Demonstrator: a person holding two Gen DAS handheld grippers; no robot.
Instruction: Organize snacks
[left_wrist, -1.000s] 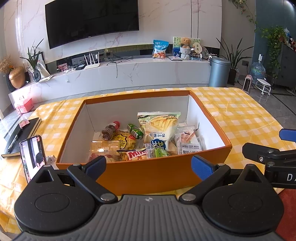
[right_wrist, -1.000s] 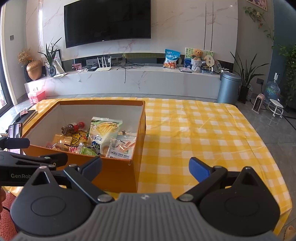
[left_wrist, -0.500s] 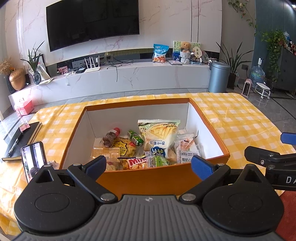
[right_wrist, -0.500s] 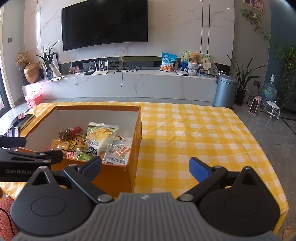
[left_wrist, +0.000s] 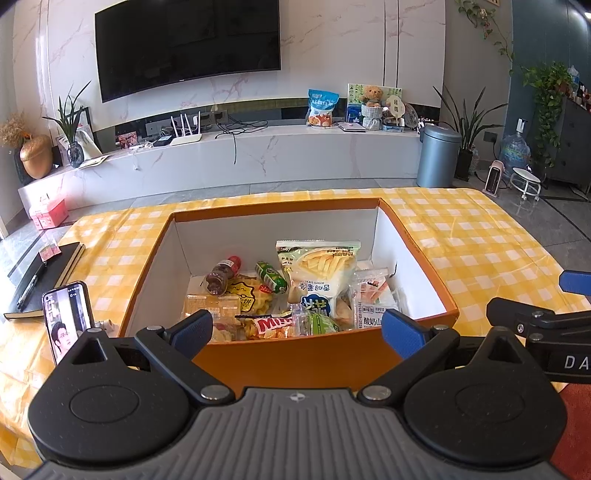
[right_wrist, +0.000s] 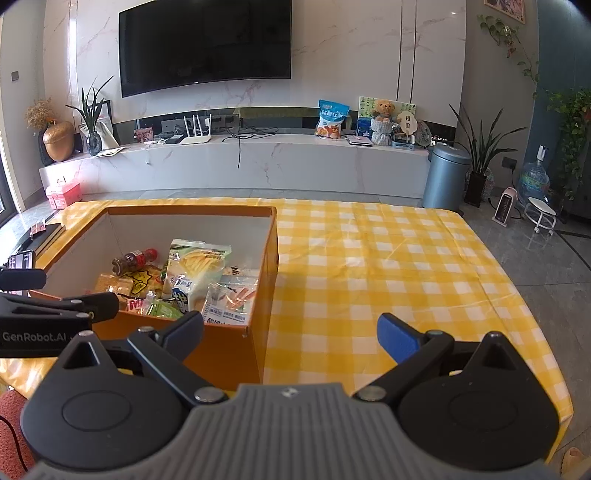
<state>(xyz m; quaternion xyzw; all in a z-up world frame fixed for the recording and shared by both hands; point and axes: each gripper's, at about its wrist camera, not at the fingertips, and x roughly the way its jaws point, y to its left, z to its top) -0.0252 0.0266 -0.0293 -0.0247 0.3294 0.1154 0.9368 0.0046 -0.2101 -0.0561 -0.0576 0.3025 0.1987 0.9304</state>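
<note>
An orange box (left_wrist: 295, 360) with white inner walls sits on the yellow checked table (left_wrist: 480, 236). Inside lie several snacks: a potato sticks bag (left_wrist: 319, 273), a small dark bottle (left_wrist: 221, 273), a green packet (left_wrist: 271, 277), a clear bag with sausages (left_wrist: 373, 299) and a red Mixx bag (left_wrist: 269, 326). My left gripper (left_wrist: 297, 328) is open and empty, held just before the box's near wall. My right gripper (right_wrist: 291, 330) is open and empty, near the box's right front corner (right_wrist: 255, 332). The box (right_wrist: 269, 236) and potato sticks bag (right_wrist: 195, 269) show in the right wrist view too.
A phone (left_wrist: 68, 319) stands left of the box, with a black notebook (left_wrist: 44, 277) beyond it. The right half of the tablecloth (right_wrist: 388, 266) lies beside the box. A TV wall and white bench stand behind the table.
Both grippers have drawn back and risen a little from the box. Both stayed open. The snacks have not moved.
</note>
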